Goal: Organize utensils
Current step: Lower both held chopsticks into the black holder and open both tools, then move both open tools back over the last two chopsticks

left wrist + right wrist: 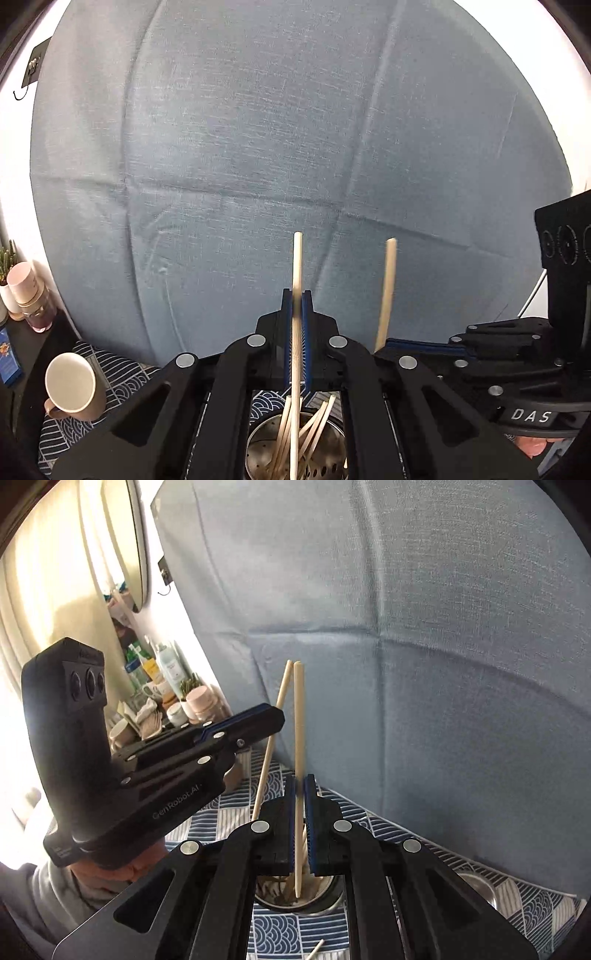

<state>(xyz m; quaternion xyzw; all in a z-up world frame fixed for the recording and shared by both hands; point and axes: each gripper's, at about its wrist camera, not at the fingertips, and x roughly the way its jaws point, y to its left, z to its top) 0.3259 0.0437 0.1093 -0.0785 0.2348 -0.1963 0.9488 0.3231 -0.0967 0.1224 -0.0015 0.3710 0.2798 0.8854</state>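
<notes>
My left gripper [297, 295] is shut on a pale wooden chopstick [296, 266] held upright, its lower end inside the perforated steel holder [258, 448], which holds several chopsticks. My right gripper [299, 779] stands narrowly around a second chopstick [298, 720] whose tip is in the same holder [325, 890]; a thin gap shows beside its right pad. The left gripper [275, 716] with its chopstick [282, 690] shows in the right wrist view. The right gripper's chopstick [387, 288] shows in the left wrist view. One loose chopstick [316, 950] lies on the cloth.
A blue fabric backdrop [258, 147] fills the far side. A beige mug [70, 386] lies on its side on the patterned cloth [280, 926] at left. Bottles and a small plant [173, 686] crowd a shelf at left. A steel tray edge [480, 890] sits at right.
</notes>
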